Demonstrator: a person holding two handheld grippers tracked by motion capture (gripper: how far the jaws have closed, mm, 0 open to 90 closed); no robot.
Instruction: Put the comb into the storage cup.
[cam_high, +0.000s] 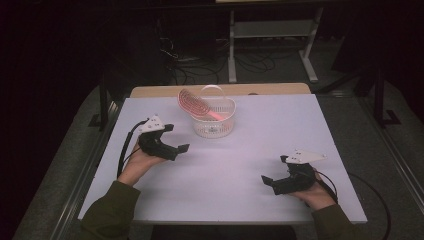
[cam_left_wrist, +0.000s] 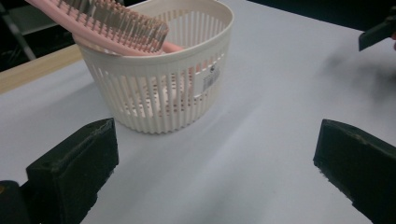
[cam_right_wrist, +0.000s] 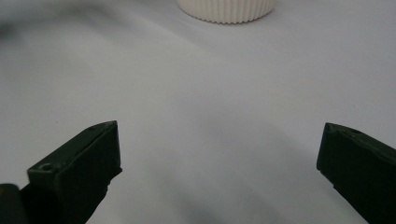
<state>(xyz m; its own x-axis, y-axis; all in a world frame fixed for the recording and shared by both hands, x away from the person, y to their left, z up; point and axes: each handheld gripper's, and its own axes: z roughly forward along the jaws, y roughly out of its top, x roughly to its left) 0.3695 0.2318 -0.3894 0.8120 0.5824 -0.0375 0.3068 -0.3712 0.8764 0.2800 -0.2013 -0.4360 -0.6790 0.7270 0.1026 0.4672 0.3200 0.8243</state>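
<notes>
Left gripper (cam_high: 172, 140) and right gripper (cam_high: 272, 176), jaws wide and empty, sit apart on the white table (cam_high: 250, 130). At twelve o'clock, a basket (cam_high: 214, 125) holds a pink hairbrush (cam_high: 195, 104).

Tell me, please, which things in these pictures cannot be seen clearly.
- Basket bottom: the slatted wall screens it in the left gripper view.
- Hairbrush handle end: the basket rim hides it there.
- Label on the basket: print too small.
- Basket in the right gripper view: cut off by the top edge.
</notes>
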